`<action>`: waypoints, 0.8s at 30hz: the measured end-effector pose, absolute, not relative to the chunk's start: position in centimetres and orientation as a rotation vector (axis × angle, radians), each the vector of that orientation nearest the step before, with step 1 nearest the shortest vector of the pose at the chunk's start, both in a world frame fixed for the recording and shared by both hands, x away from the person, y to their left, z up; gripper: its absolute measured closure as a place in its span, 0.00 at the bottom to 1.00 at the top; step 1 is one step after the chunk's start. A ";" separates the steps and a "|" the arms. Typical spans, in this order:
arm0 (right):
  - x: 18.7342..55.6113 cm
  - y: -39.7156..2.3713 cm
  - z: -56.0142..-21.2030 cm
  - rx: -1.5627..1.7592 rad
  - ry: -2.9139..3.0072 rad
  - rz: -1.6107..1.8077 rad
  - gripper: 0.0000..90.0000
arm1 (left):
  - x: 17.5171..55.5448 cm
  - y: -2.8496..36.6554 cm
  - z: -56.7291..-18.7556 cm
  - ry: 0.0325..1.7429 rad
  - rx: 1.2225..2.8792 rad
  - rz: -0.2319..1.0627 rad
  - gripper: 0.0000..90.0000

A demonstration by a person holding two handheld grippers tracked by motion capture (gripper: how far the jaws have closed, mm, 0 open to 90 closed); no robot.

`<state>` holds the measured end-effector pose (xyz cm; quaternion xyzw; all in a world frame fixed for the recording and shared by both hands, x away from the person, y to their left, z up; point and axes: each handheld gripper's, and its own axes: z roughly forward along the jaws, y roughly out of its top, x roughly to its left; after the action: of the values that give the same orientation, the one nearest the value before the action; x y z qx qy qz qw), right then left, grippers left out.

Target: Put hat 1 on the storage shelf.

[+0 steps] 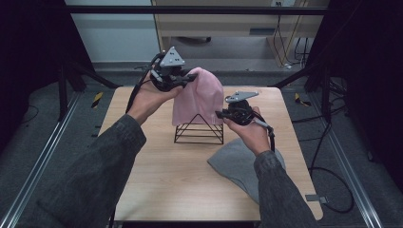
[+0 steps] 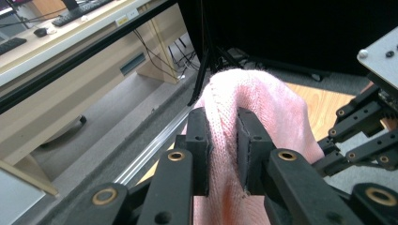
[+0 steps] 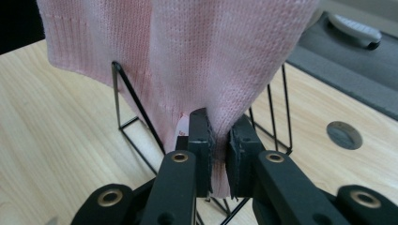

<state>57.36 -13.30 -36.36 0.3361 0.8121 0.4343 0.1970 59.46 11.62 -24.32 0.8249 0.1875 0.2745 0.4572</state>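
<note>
Pink knit hat [image 1: 199, 97]: it hangs draped over the black wire stand [image 1: 198, 129] near the middle of the table [image 1: 157, 175], crown up toward 12 o'clock, hem down around the stand's slanted bars.
Left tongs [image 1: 190, 77]: we have them clenched on a fold of knit at the hat's crown, at about 10 o'clock of the stand; the left gripper view shows the fabric bunched between the two black pads [image 2: 202, 145].
Right tongs [image 1: 219, 114]: we have them pinching the hem at about 3 o'clock of the stand; in the right gripper view the pink edge is squeezed between the pads [image 3: 201, 140], just in front of the wire bars.
Grey hat [image 1: 237, 164]: it lies flat on the table at 5 o'clock of the stand, partly under our right forearm.
Step in hand: we judge we are seating the hat down over the stand.
Risk, snag: the hem could catch on a wire corner if we pull unevenly, leaving the hat crooked.
Risk, tipping: the stand looks light; a sideways tug from either grip could drag or topple it.
Risk, stretch: opposed pulls at crown and hem could distort the knit.
Risk, sleeve: our right forearm could sweep the grey hat toward the table edge.
</note>
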 end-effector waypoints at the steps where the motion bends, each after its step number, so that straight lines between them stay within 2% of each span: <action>1: 57.4 -13.3 -36.4 0.940 2.280 1.215 0.90 | 59.4 11.7 -24.4 0.468 2.037 0.678 0.85; 14: 57.7 -13.1 -36.9 0.968 2.304 1.184 0.86 | 59.2 12.2 -25.7 0.509 2.052 0.640 0.86; 24: 57.3 -13.6 -37.1 0.977 2.295 1.172 0.69 | 59.2 11.7 -26.7 0.519 2.074 0.631 0.87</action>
<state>57.27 -13.58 -37.11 0.3480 0.8172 0.4175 0.1915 59.18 11.67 -26.72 0.8353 0.2090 0.2542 0.4404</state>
